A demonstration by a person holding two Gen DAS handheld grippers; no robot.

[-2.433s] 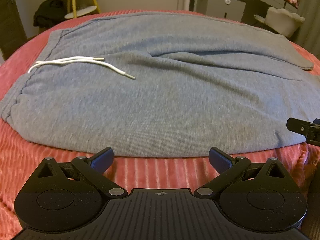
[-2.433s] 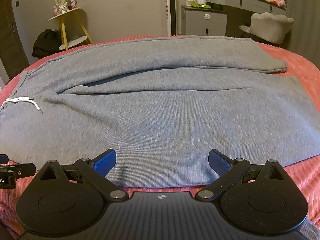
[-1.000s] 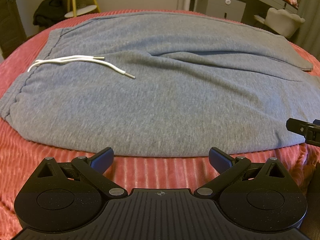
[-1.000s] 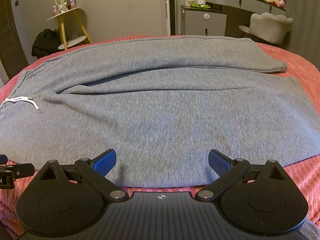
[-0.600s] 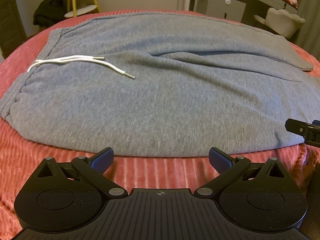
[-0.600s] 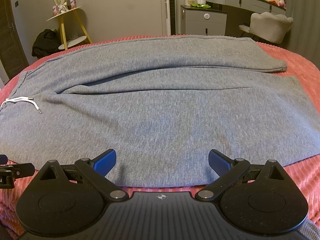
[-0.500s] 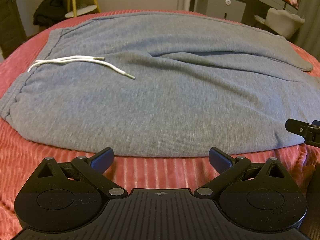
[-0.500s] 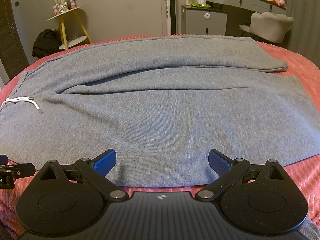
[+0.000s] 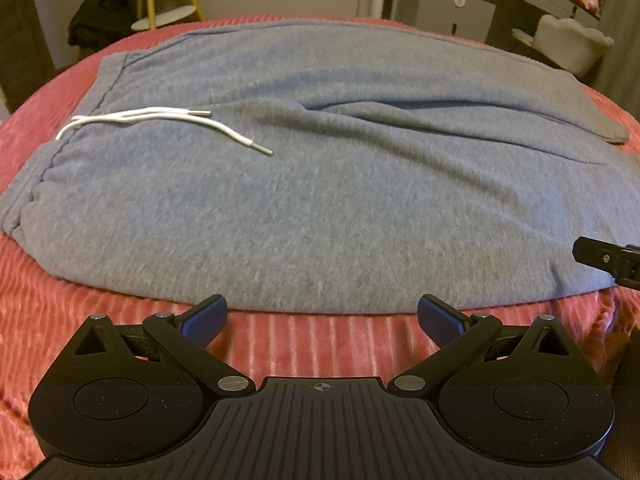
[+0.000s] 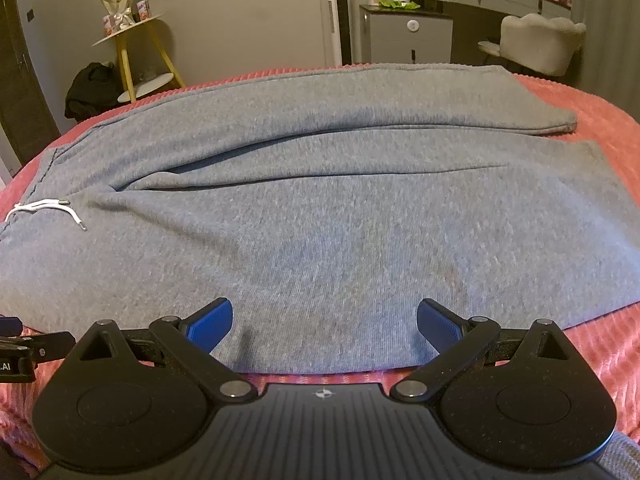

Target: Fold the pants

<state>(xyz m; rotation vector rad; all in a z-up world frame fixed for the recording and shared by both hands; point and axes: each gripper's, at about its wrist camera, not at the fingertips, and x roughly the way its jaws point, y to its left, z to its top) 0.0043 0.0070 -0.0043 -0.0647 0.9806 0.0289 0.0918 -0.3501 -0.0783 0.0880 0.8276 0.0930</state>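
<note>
Grey sweatpants (image 9: 340, 200) lie spread flat on a red ribbed bedcover (image 9: 100, 320), with the waistband to the left and the two legs running to the right, the far leg lying partly over the near one. The white drawstring (image 9: 160, 118) rests on the fabric near the waistband, its two metal-tipped ends loose on the cloth. The left gripper (image 9: 322, 316) is low over the bedcover just in front of the near edge of the pants, its blue-padded fingers (image 9: 204, 318) wide apart and holding nothing. The right gripper (image 10: 324, 318) is further to the right along the same edge, its fingers (image 10: 210, 320) also wide apart, with the tips over the grey fabric; whether they touch it I cannot tell. In the right wrist view the left gripper shows at the left border, and on it the letters "AI" can be read, the rest being cut off. Behind the bed stand a yellow-legged side table (image 10: 136, 52) with a wrapped bouquet (image 10: 114, 0) and small boxes whose print is too small to read, a grey cabinet (image 10: 408, 36), and a pale upholstered chair (image 10: 540, 44). A dark bundle (image 10: 92, 88) lies beside the table.
</note>
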